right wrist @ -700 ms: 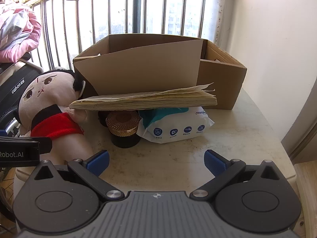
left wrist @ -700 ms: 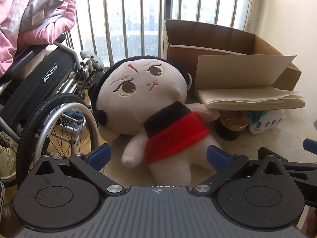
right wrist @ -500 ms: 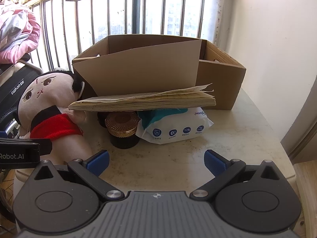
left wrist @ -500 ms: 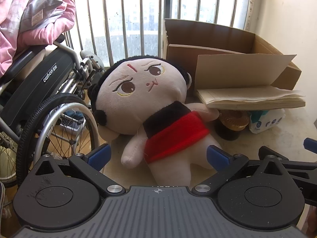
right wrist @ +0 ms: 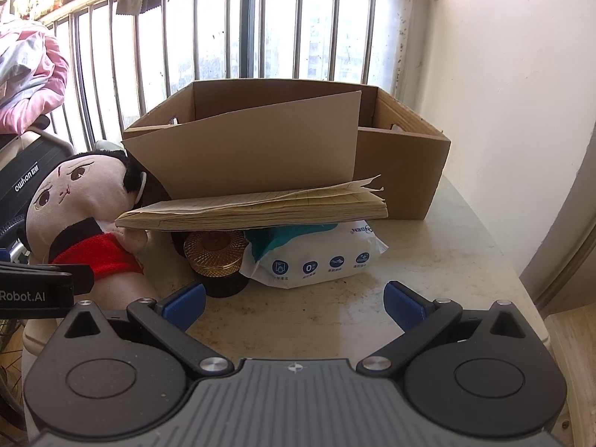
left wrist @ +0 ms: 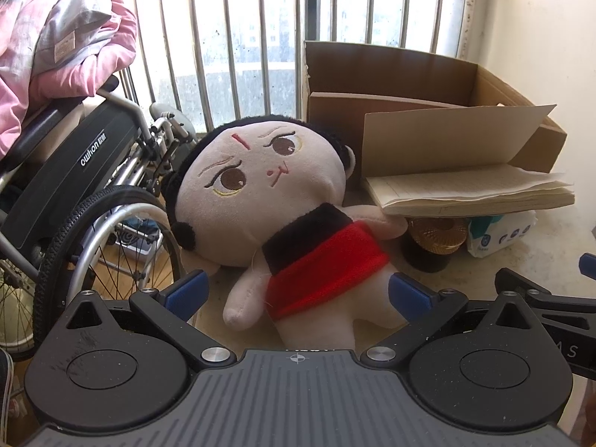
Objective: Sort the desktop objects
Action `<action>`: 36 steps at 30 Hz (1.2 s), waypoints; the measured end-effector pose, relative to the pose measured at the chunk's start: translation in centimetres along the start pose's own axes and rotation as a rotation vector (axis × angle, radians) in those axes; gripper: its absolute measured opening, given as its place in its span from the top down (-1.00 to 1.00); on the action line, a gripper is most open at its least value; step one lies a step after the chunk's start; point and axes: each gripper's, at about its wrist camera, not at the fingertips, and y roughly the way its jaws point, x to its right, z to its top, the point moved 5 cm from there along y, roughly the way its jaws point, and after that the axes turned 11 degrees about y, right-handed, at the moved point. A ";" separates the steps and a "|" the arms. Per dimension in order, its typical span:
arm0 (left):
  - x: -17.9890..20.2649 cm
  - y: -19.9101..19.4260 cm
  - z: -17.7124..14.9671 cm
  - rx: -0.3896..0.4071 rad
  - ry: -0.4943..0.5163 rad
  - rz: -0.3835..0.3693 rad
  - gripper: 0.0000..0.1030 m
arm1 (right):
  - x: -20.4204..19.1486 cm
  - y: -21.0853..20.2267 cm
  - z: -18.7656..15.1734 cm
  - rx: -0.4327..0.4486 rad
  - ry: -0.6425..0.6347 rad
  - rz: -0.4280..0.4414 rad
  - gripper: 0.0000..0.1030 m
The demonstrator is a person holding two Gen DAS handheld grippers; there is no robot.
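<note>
Left wrist view: the left gripper (left wrist: 296,292) has its blue-tipped fingers (left wrist: 186,290) spread wide apart with nothing clamped; it hangs over the lower body of a plush doll (left wrist: 283,219). The doll lies on its back on the table (left wrist: 551,234), head toward the window bars (left wrist: 231,37), in a black collar and red wrap. One doll arm reaches under an open notebook (left wrist: 473,190) just to the right. Under the notebook stand a dark jar with a gold ribbed lid (left wrist: 437,238) and, beside it, a white pack of wipes (left wrist: 499,231). Behind them stands an open cardboard box (left wrist: 409,85). To the left, off the table, stands a wheelchair (left wrist: 85,193) with pink clothing (left wrist: 56,56) piled on it. At the right edge, part of the right gripper (left wrist: 551,298) shows.

In the right wrist view, the right gripper (right wrist: 294,298) is likewise fully open and empty, above bare table (right wrist: 447,260) in front of the pack of wipes (right wrist: 316,257). The jar (right wrist: 218,257) touches the pack's left side, and the notebook (right wrist: 257,212) rests across both, its brown cover propped up against the box (right wrist: 402,164). The doll (right wrist: 78,216) lies left of the jar, with the left gripper's black body (right wrist: 37,283) in front of it. A white wall (right wrist: 503,74) stands to the right.
</note>
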 end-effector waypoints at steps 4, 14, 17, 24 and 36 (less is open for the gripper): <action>0.4 0.1 0.8 0.015 0.016 0.000 -1.00 | 0.7 -0.3 1.0 0.057 -0.011 0.015 -1.00; 1.6 0.1 4.3 0.167 0.170 -0.013 -1.00 | 5.3 -2.0 6.7 0.335 0.058 0.076 -1.00; 1.9 -0.2 5.5 0.233 0.218 -0.011 -1.00 | 6.2 -1.4 9.4 0.394 0.084 0.110 -1.00; 1.7 1.0 8.0 0.304 0.209 -0.097 -1.00 | 6.3 4.0 12.3 0.343 0.099 0.157 -0.77; 1.4 3.6 8.4 0.245 0.066 -0.335 -0.98 | 7.6 5.6 4.6 0.133 0.140 0.228 -0.31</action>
